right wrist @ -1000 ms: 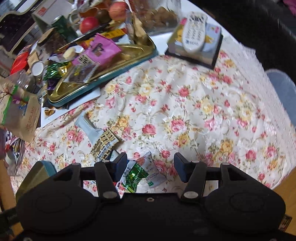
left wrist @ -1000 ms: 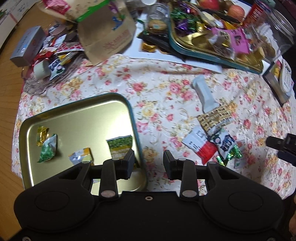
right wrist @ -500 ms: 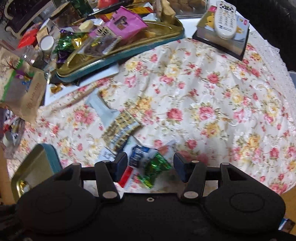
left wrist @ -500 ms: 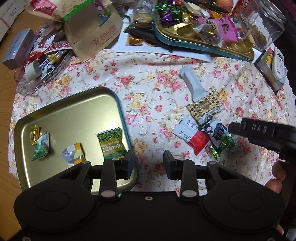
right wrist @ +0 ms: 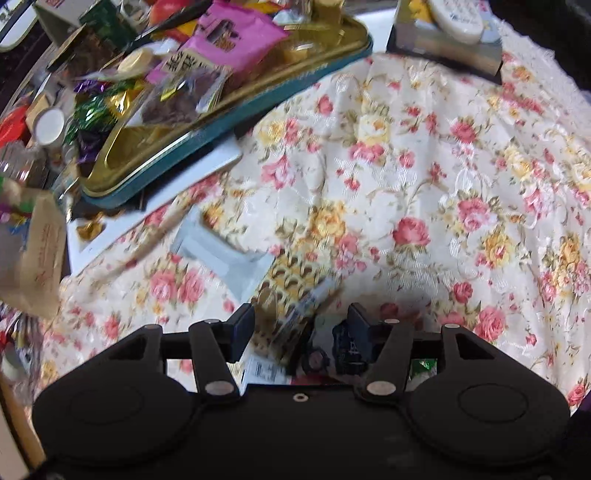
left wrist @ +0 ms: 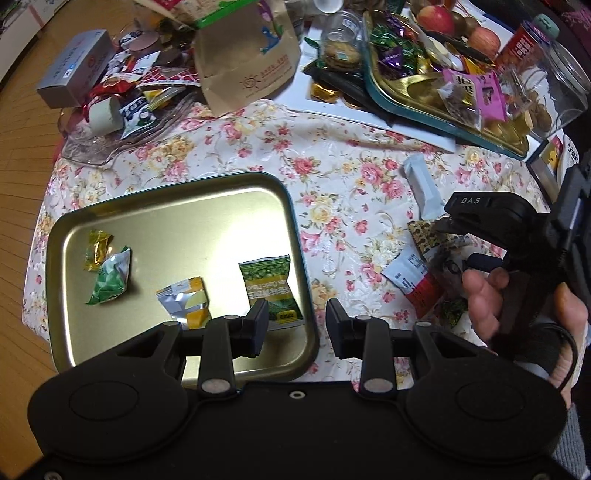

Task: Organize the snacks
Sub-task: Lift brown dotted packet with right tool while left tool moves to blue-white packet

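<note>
A gold tray [left wrist: 177, 206] lies on the floral cloth at my left and holds several wrapped snacks, among them a green packet [left wrist: 269, 285]. My left gripper [left wrist: 297, 325] is open and empty over the tray's right edge. Loose snacks lie to the right: a white bar [left wrist: 421, 184], a gold patterned packet [right wrist: 295, 280], a red-and-white packet [left wrist: 413, 277] and a dark packet [right wrist: 347, 343]. My right gripper [right wrist: 301, 325] is open and low over this pile, straddling the patterned and dark packets. It also shows in the left wrist view [left wrist: 480, 236].
A larger teal-rimmed gold tray [left wrist: 461, 122] full of sweets stands at the back, with a glass jar [left wrist: 557, 92], apples [left wrist: 436, 18], a paper bag [left wrist: 247, 62] and a glass dish [left wrist: 110, 136] of wrappers. A remote on a box [right wrist: 454, 33] sits far right.
My right gripper has moved forward and down onto the loose snack pile. My left gripper has drawn back slightly over the tray's edge. Both stay open.
</note>
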The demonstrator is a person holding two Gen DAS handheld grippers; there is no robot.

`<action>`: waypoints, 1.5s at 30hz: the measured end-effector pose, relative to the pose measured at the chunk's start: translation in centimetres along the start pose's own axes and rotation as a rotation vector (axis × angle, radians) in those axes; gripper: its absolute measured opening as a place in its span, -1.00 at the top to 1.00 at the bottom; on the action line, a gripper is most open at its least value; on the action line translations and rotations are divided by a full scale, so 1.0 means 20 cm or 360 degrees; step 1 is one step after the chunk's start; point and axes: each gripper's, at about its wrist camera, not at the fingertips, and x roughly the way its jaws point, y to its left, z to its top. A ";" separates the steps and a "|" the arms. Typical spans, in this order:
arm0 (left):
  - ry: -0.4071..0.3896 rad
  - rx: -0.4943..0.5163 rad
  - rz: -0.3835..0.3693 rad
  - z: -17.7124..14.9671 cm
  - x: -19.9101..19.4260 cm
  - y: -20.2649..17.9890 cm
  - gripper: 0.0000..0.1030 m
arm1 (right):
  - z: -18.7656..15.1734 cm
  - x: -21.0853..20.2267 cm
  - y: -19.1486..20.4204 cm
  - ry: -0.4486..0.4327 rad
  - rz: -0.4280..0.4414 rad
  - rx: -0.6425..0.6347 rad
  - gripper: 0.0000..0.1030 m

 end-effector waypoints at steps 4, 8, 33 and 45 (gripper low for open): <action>-0.0001 -0.0040 -0.0016 0.01 -0.01 0.03 0.15 | -0.01 0.04 0.06 0.0049 0.0008 -0.0033 -0.11; -0.0003 -0.0031 -0.0030 0.01 -0.01 0.02 0.15 | -0.04 0.07 0.12 0.0059 0.0002 -0.0145 0.08; 0.0090 0.0019 -0.0109 0.04 0.18 -0.30 0.15 | 0.05 -0.33 -0.42 0.0027 0.0189 -0.0227 0.63; 0.0058 0.0182 -0.0201 0.04 0.33 -0.67 0.16 | 0.08 -0.51 -0.53 0.0056 0.0320 -0.0124 0.63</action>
